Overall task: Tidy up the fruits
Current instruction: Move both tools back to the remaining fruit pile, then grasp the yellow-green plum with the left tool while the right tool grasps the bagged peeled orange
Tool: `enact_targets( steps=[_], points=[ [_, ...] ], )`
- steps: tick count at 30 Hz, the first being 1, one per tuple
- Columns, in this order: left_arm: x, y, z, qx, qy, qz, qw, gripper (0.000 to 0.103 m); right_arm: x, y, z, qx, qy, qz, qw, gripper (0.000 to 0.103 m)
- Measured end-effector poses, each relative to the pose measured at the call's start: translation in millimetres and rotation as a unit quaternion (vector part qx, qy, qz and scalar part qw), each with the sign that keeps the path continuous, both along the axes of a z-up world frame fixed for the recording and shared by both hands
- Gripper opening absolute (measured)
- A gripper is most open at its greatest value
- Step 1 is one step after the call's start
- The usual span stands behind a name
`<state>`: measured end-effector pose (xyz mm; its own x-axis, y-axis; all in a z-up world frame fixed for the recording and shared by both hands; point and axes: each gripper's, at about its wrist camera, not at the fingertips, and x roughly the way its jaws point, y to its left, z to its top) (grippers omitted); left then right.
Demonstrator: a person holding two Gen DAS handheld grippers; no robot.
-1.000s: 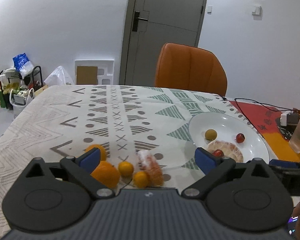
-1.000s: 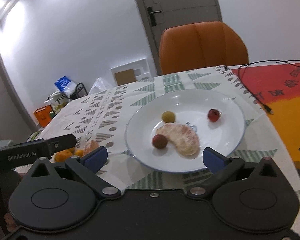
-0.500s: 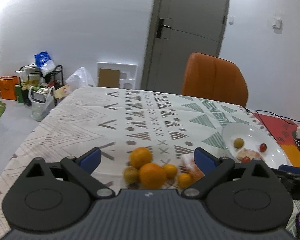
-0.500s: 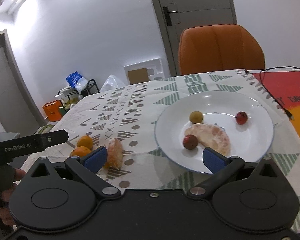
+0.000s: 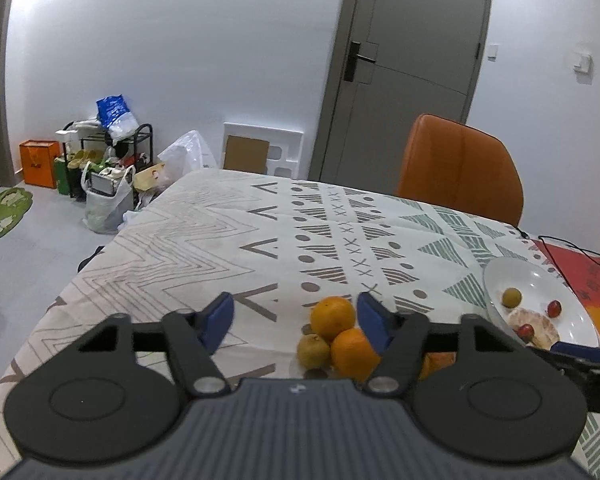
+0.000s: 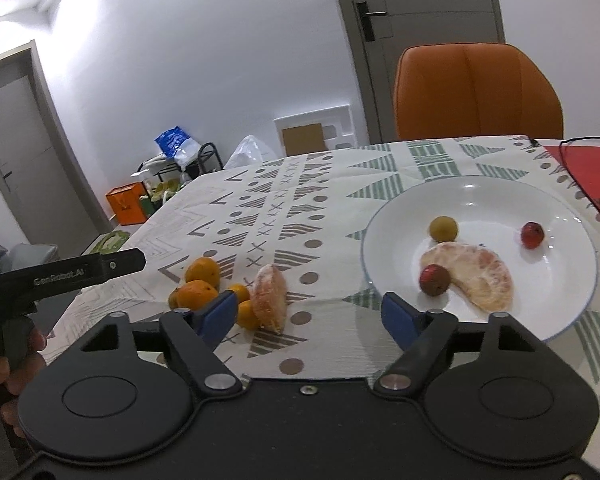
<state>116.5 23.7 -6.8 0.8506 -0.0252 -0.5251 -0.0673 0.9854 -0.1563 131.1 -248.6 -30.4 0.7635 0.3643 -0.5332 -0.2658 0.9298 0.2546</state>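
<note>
A pile of oranges (image 5: 332, 317) and small citrus sits on the patterned tablecloth, also seen in the right wrist view (image 6: 202, 272). A peeled pomelo piece (image 6: 270, 298) lies beside the pile. A white plate (image 6: 556, 280) holds a pomelo segment (image 6: 474, 274), a yellow-green fruit (image 6: 443, 228) and two small red fruits (image 6: 533, 234). My left gripper (image 5: 294, 318) is open and empty, just left of the pile. My right gripper (image 6: 310, 314) is open and empty, above the cloth between the pomelo piece and the plate.
An orange chair (image 5: 460, 168) stands at the table's far side. A red mat with a black cable (image 5: 580, 256) lies right of the plate (image 5: 536, 280). Bags and a rack (image 5: 108, 160) stand on the floor to the left. The left gripper's body (image 6: 60, 276) shows at left.
Both views have swung left. The fruit pile has shifted from between my left fingers to the right finger. The plate has moved right in the right wrist view. Both grippers' jaws have narrowed slightly.
</note>
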Motion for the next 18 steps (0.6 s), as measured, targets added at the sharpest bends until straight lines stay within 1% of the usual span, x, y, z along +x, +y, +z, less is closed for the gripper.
enact_targets(
  steps=[1, 3, 6, 7, 9, 11, 14, 15, 18],
  points=[
    [1, 2, -1, -0.002, 0.002, 0.002, 1.0000, 0.058, 1, 1, 0, 0.000, 0.001, 0.003, 1.000, 0.071],
    [2, 4, -4, -0.004, 0.006, 0.003, 1.0000, 0.054, 3, 4, -2, 0.002, 0.007, 0.009, 1.000, 0.062],
    [4, 6, -8, -0.004, 0.011, 0.003, 0.9999, 0.049, 7, 8, -5, 0.005, 0.016, 0.017, 1.000, 0.055],
    [4, 7, -9, -0.005, 0.013, 0.002, 0.9999, 0.048, 7, 9, -6, 0.005, 0.017, 0.020, 1.000, 0.054],
    [5, 7, -13, -0.006, 0.018, -0.001, 0.9998, 0.041, 9, 12, -8, 0.005, 0.021, 0.026, 0.999, 0.052],
    [6, 8, -17, -0.009, 0.022, -0.004, 0.9997, 0.036, 11, 16, -9, 0.005, 0.025, 0.031, 0.999, 0.049],
    [8, 8, -22, -0.012, 0.026, -0.008, 0.9995, 0.035, 14, 20, -12, 0.006, 0.031, 0.038, 0.999, 0.042],
    [8, 7, -24, -0.013, 0.027, -0.010, 0.9995, 0.033, 15, 21, -13, 0.006, 0.033, 0.040, 0.999, 0.039],
    [11, 6, -27, -0.017, 0.031, -0.015, 0.9992, 0.032, 18, 25, -16, 0.006, 0.039, 0.044, 0.998, 0.039]
  ],
)
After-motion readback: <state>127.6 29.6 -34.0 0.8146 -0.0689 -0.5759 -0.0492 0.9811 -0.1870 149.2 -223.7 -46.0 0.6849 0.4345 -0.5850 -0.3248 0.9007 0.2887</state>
